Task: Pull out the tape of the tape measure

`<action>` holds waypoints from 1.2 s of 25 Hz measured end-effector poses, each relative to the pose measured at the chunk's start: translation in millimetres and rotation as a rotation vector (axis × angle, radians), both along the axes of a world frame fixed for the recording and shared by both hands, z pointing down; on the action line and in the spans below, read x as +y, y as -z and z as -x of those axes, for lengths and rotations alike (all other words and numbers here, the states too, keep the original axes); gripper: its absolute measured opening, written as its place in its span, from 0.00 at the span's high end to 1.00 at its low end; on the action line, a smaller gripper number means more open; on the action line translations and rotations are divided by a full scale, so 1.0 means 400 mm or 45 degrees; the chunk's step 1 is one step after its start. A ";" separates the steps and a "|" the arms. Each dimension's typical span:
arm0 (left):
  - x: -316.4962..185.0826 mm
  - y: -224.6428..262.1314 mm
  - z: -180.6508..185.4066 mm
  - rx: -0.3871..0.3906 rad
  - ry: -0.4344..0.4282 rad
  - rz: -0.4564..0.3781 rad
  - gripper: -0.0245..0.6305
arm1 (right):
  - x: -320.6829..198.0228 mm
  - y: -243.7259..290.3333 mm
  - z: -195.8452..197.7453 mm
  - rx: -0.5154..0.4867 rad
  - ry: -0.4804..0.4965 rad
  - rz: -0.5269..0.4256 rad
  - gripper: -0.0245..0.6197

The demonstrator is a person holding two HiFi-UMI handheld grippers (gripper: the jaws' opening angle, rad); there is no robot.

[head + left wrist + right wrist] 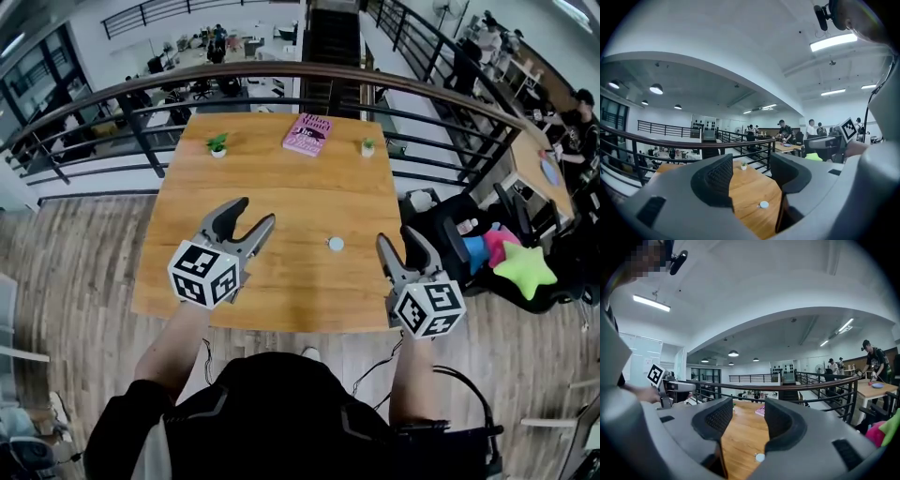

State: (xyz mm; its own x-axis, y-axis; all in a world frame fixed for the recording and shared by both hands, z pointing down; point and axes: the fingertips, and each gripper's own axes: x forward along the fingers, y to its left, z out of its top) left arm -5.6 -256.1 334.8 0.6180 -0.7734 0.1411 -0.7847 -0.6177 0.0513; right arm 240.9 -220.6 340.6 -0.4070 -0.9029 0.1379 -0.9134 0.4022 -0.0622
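Observation:
The tape measure [336, 244] is a small round white case lying on the wooden table [281, 178], right of its middle, with no tape showing outside the case. My left gripper [255, 212] hovers over the table's near left part, open, nothing between its fingers. My right gripper [397, 236] is held at the table's near right corner, also open and empty. The case lies between the two grippers, apart from both. In the left gripper view the tape measure [763, 204] shows low between the jaws; in the right gripper view it [760, 457] sits low, just ahead of the jaws.
A pink book [307, 134] lies at the table's far edge, between two small potted plants [217, 143] [367, 146]. A dark railing [281, 80] curves behind the table. Bags and a green star cushion [525, 267] sit on the floor to the right.

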 end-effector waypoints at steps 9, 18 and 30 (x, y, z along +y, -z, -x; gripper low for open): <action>-0.116 -0.079 -0.089 -0.030 0.024 0.071 0.56 | -0.156 -0.090 -0.070 0.013 0.076 0.070 0.63; -0.218 -0.215 -0.070 -0.021 -0.038 0.193 0.57 | -0.263 -0.215 -0.042 0.041 0.029 0.163 0.63; -0.281 -0.497 -0.046 -0.079 -0.049 0.404 0.58 | -0.333 -0.538 0.021 0.119 0.118 0.372 0.62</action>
State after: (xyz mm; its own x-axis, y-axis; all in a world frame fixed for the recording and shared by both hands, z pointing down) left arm 12.9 -368.3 533.8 0.6285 -0.6613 0.4095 -0.7689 -0.6076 0.1989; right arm 232.4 -353.7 555.7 -0.4587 -0.7796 0.4265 -0.8811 0.4612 -0.1045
